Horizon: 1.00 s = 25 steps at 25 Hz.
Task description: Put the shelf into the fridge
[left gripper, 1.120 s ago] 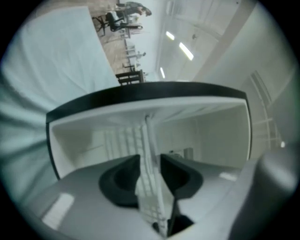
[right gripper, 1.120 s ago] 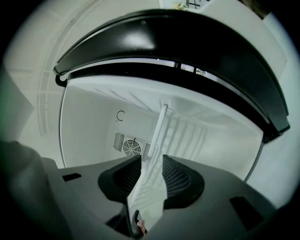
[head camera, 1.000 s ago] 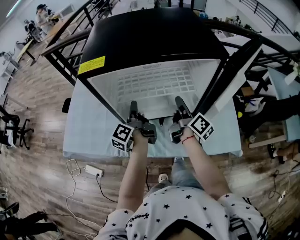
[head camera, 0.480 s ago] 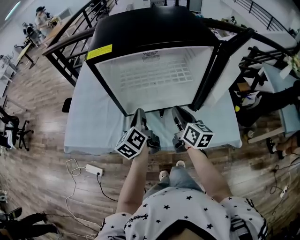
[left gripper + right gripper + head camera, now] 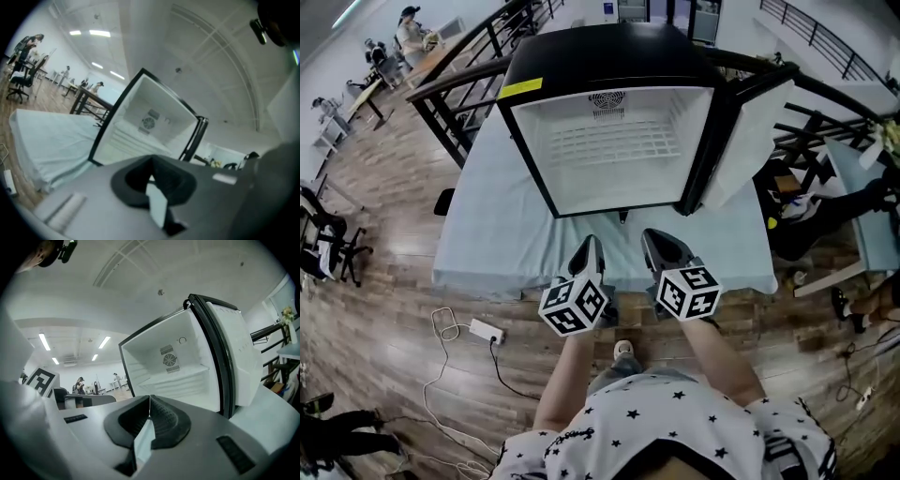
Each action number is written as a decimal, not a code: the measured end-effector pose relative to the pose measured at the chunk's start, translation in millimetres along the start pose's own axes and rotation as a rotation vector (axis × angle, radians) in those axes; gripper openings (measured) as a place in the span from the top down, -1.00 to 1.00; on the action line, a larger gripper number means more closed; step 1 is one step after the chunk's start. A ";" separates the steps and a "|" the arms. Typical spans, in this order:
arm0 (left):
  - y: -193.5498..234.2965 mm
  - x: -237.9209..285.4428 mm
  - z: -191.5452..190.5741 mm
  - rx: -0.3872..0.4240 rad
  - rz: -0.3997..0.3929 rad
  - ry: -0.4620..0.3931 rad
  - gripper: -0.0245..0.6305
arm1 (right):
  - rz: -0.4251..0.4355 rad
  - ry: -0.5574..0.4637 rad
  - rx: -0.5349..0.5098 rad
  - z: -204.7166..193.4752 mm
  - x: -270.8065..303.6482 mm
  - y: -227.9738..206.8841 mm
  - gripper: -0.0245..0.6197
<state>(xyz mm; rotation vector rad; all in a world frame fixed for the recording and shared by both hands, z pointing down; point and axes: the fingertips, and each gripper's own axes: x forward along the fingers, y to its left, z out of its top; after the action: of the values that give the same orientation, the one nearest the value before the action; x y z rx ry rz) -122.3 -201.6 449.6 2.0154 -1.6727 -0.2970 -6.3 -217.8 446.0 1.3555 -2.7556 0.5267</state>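
Left claw (image 5: 590, 247) and right claw (image 5: 662, 246) both closed, empty, near open black fridge (image 5: 600, 66); white wire shelf (image 5: 614, 142) inside.

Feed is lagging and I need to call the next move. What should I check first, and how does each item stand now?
1. Shelf inside the fridge: ok, it lies across the cabinet.
2. Shelf seated on its side rails: cannot tell.
3. Left tool free of the shelf: ok, jaws shut on nothing, above the table edge.
4. Right tool free: ok, jaws shut, empty.
5. Door state: ok, it stands open at the right, with nothing in its path.
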 end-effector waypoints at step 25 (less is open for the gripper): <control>-91.1 -176.9 -118.0 -0.001 -0.024 0.085 0.91 | 0.124 0.013 -0.042 -56.5 -210.0 63.7 0.86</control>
<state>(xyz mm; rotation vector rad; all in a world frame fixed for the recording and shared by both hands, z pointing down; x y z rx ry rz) -28.2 7.8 478.3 2.0200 -1.5969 -0.2182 67.8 -3.6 445.3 1.1749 -2.8360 0.4781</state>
